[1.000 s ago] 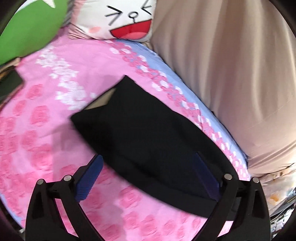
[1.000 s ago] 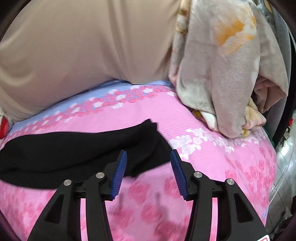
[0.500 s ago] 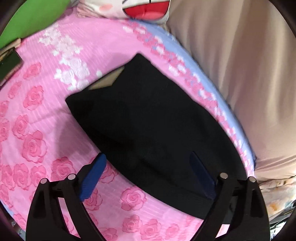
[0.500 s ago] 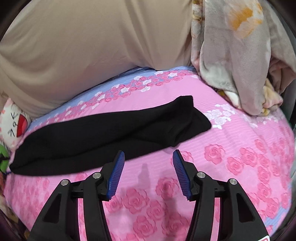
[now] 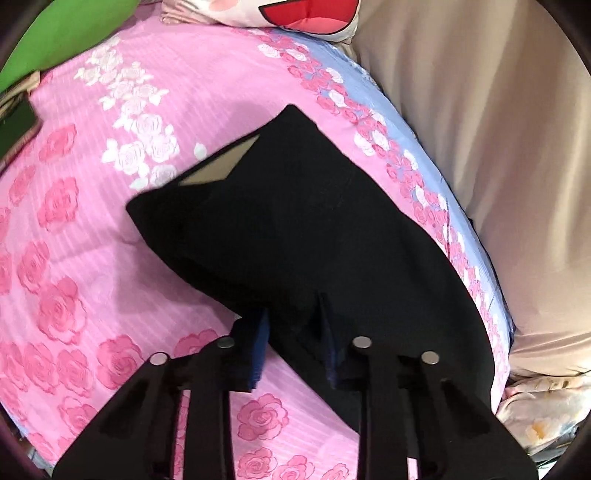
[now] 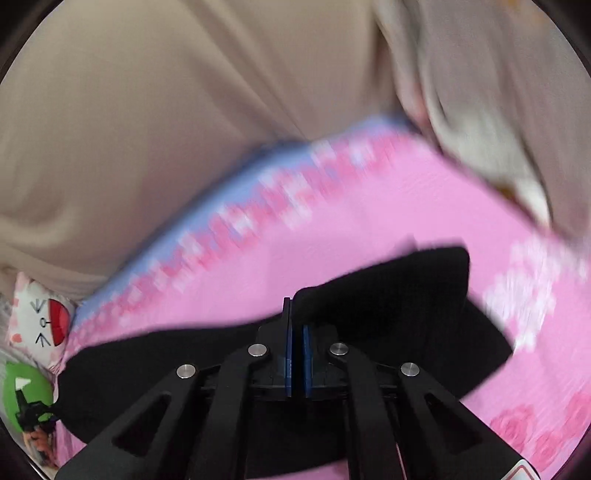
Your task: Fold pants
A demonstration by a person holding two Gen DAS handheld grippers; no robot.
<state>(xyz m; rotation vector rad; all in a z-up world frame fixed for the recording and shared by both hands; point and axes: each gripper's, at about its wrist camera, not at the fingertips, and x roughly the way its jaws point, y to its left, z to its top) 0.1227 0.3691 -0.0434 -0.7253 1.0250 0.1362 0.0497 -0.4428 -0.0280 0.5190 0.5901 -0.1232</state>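
Observation:
Black pants (image 5: 295, 229) lie folded lengthwise on a pink rose-print bed sheet (image 5: 92, 240). In the left wrist view the waist end with a tan inner label points up-left. My left gripper (image 5: 293, 325) is narrowed around the pants' near edge, with black cloth between its blue pads. In the right wrist view the pants (image 6: 406, 306) run across the bed, leg end lifted at the right. My right gripper (image 6: 297, 325) is shut on the pants' near edge, pads almost touching.
A beige curtain-like cloth (image 5: 480, 129) hangs along the bed's far side. A cartoon-face pillow (image 5: 303, 18) and a green cushion (image 5: 66, 33) lie at the head. A crumpled floral blanket (image 6: 480, 110) sits at the foot.
Both grippers went from wide open to closed on the pants' near edge. The right gripper has dropped onto the leg end, which now lifts; that view is motion-blurred.

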